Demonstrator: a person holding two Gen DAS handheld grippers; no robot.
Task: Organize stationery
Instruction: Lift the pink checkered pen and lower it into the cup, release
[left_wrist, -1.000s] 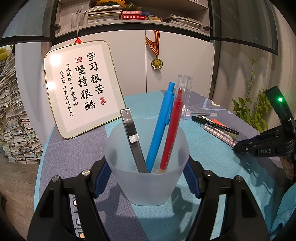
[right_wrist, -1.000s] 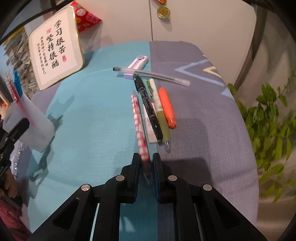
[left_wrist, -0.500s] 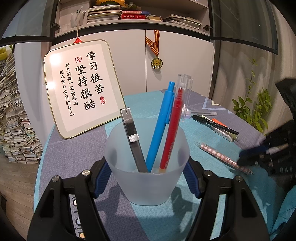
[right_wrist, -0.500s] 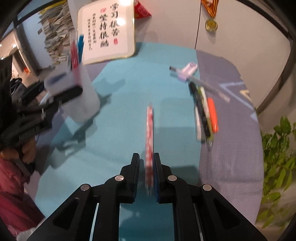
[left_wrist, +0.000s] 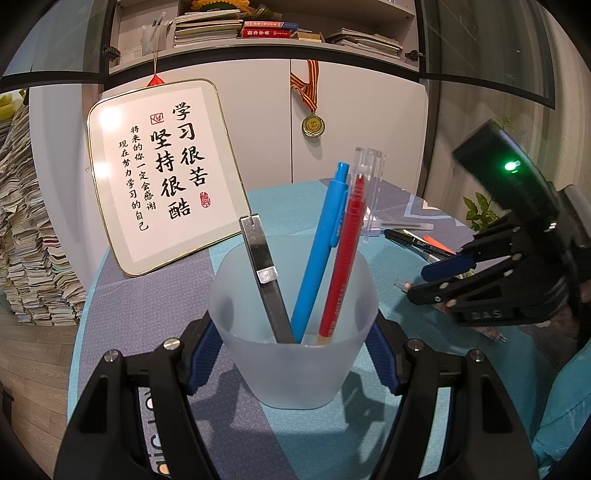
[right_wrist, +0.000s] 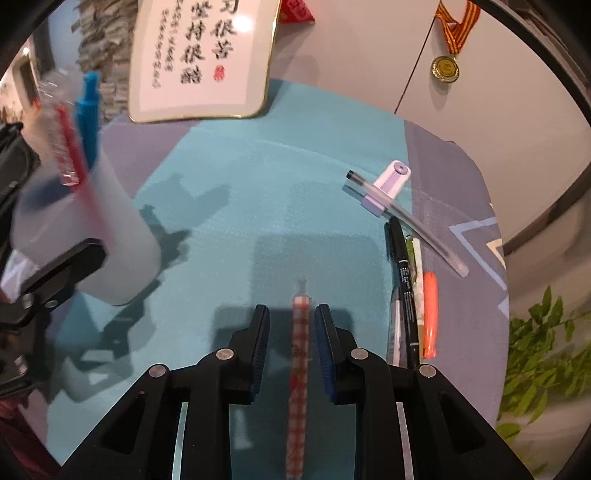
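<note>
A: Why does the left gripper (left_wrist: 295, 354) clasp the frosted cup (left_wrist: 293, 332)?

B: Its jaws hold the cup steady on the table (left_wrist: 155, 302), so the ruler (left_wrist: 264, 273), blue pen (left_wrist: 323, 251) and red pen (left_wrist: 343, 266) stand upright inside.

A: And the right gripper (right_wrist: 291, 328)?

B: Jaws apart, the checked pen (right_wrist: 299, 354) lies between them, apparently untouched. Probably it needs regripping. The other pens (right_wrist: 406, 288) lie near, just right of it

Your checked pen (right_wrist: 298, 373) is motion-blurred and runs off the bottom edge. The frosted cup (right_wrist: 92, 236) smears at left, and its wall hides the pens' (left_wrist: 334, 258) tips.
</note>
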